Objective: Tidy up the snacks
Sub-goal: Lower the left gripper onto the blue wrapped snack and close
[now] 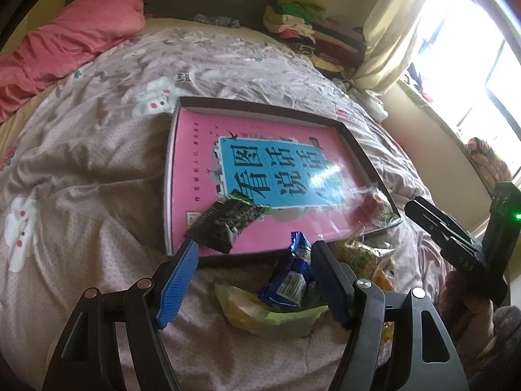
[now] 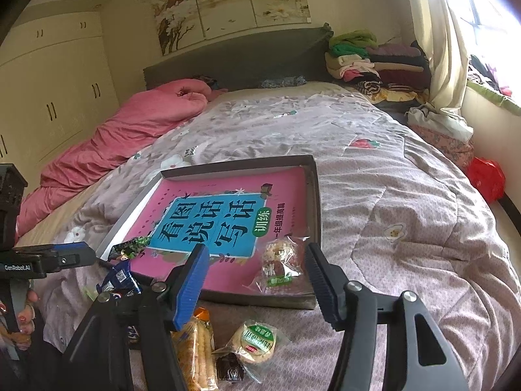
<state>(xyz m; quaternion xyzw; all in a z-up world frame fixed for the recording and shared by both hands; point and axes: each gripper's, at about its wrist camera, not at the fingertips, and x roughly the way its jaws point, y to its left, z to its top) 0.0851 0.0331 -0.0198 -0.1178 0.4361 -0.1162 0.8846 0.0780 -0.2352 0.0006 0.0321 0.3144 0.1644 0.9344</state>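
Observation:
A shallow dark tray with a pink book as its floor lies on the bed. In it lie a dark green snack packet and a clear-wrapped pastry. My left gripper is open, just above a blue packet and a yellow-green packet on the quilt before the tray. My right gripper is open and empty, in front of the pastry. A corn-stick pack, a round green-label cake and a small dark sweet lie below it.
The bed has a grey flowered quilt and a pink blanket at the far left. Folded clothes are stacked by the headboard. A curtain and window are on the right. A red bag lies beside the bed.

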